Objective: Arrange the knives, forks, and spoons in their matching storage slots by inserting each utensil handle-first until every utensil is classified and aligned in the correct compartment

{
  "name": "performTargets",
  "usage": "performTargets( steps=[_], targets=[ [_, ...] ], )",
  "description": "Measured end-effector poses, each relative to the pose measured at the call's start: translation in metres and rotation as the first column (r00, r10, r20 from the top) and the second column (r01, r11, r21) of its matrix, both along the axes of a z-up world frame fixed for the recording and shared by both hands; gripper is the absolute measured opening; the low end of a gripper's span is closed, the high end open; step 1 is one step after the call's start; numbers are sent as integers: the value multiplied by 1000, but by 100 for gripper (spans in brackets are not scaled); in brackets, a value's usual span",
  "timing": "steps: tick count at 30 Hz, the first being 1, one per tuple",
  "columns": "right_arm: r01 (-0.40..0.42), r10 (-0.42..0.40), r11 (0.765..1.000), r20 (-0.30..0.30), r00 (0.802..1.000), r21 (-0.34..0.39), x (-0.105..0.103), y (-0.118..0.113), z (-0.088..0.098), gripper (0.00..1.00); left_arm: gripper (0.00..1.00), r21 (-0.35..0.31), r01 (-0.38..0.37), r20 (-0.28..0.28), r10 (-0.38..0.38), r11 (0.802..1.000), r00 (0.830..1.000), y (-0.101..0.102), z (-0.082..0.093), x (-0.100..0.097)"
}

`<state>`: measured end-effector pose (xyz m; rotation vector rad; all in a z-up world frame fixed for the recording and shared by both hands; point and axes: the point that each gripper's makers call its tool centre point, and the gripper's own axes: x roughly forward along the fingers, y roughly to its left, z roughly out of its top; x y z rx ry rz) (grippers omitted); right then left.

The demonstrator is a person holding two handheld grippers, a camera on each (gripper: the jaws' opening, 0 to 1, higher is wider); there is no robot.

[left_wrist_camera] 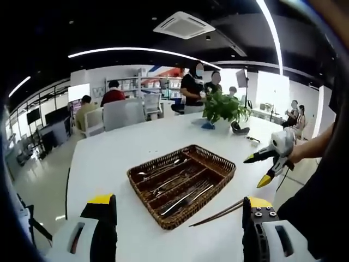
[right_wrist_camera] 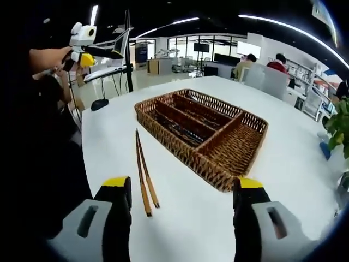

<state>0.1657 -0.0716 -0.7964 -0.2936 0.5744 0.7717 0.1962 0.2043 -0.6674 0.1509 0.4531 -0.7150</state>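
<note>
Both tongs are spread and empty: my right tongs (right_wrist_camera: 180, 191) sit nearer the chopsticks (right_wrist_camera: 144, 174), which lie on the bench (right_wrist_camera: 109, 136) just ahead, long axis running away from me, beside the wicker tray (right_wrist_camera: 248, 123). Left tongs (left_wrist_camera: 177, 204) face that tray; cutlery (left_wrist_camera: 180, 185) already lies lengthwise in its long slots.
</note>
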Motion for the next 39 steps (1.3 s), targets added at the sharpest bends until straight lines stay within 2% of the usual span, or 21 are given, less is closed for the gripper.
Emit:
performTargets(
  steps=[6,9,12,22,27,32,33,35,39],
  targets=[
    [-53,51,998,-32,998,-36,-6,7,-13,65,100,17,6,-11,-6,1000,1000,3,5,0],
    [-92,89,995,-43,995,-48,-11,14,-19,56,100,13,9,-6,-9,1000,1000,3,11,1],
    [-113,109,992,-63,992,-63,-12,16,-32,50,100,16,13,11,-13,1000,1000,3,17,2],
    [-147,136,984,-112,984,-96,-14,22,-62,42,100,19,4,17,-4,1000,1000,10,18,-1],
    [-143,132,985,-111,985,-97,-13,25,-64,36,100,19,-6,12,6,1000,1000,14,18,-4],
    [-175,159,973,-110,981,-148,-11,26,-74,31,100,21,-9,11,9,1000,1000,15,18,-5],
    [-167,154,978,-111,982,-124,-12,27,-74,30,100,21,-9,12,8,1000,1000,15,19,-5],
    [-173,160,975,-103,982,-139,-10,25,-74,28,100,19,-10,13,9,1000,1000,16,20,-5],
    [-192,180,970,-90,980,-150,-9,27,-73,16,100,23,-15,13,15,1000,1000,17,20,-5]
  ],
)
